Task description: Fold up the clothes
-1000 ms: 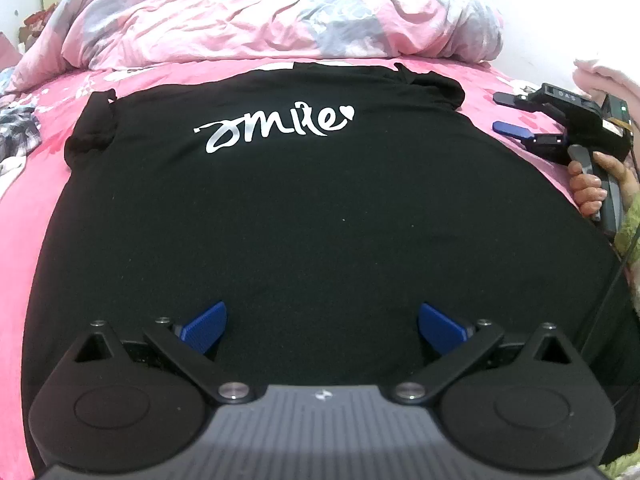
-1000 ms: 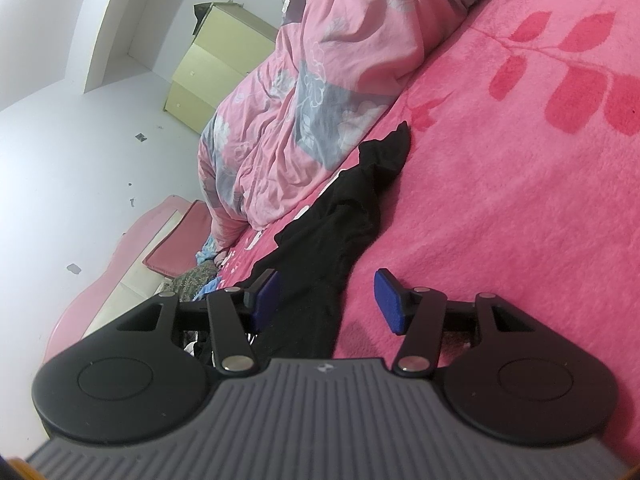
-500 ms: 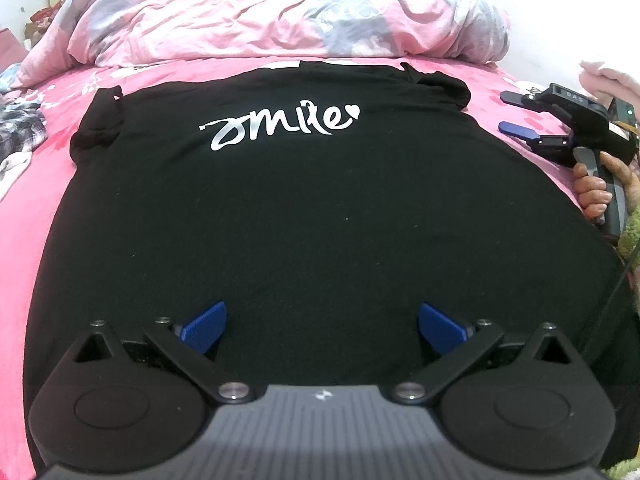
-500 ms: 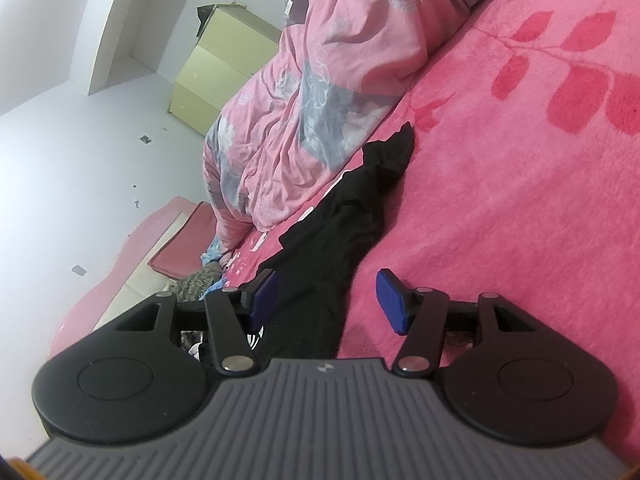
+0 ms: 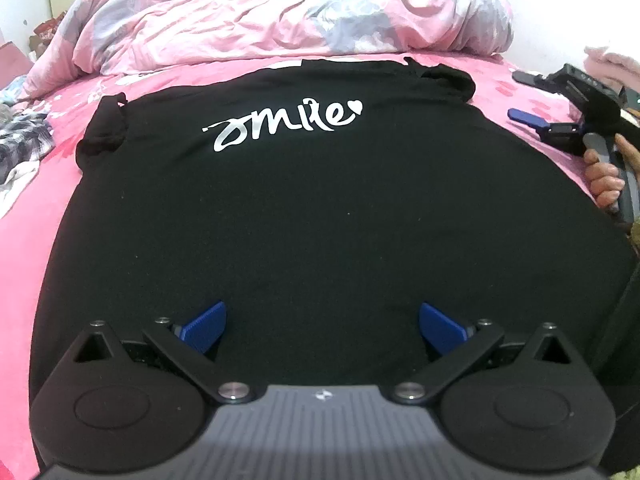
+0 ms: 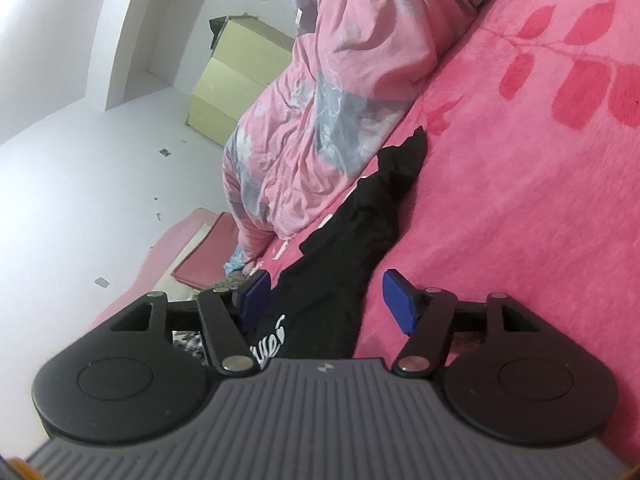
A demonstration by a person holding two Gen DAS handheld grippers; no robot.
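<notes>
- One bed (image 5: 36, 216), pink floral cover, carries everything; one crumpled pink-grey duvet (image 5: 280, 12) bunched at its far end.
- One black T-shirt (image 5: 320, 216), white "smile" print (image 5: 280, 124) up, lies flat in the middle of the bed, both short sleeves out, still unfolded.
- Two hand-held grippers. Left hand-held gripper (image 5: 322, 328) hovers over the near hem, blue pads wide apart, nothing between them, holding nothing.
- Right hand-held gripper (image 6: 326, 300) sits low at the shirt's right edge, held by one hand (image 5: 604, 176); its jaws are opening right now, wider than a second ago. The sleeve-side cloth shows between the pads in its own view, but they are not pressing on it.
- Shirt looks the same as a second ago: no fold made.
- Judgement: right side is readying for a pinch at the sleeve edge; first fold not yet started.
- One small heap of checked clothes (image 5: 20, 148) at the bed's left edge, apart from the shirt.
</notes>
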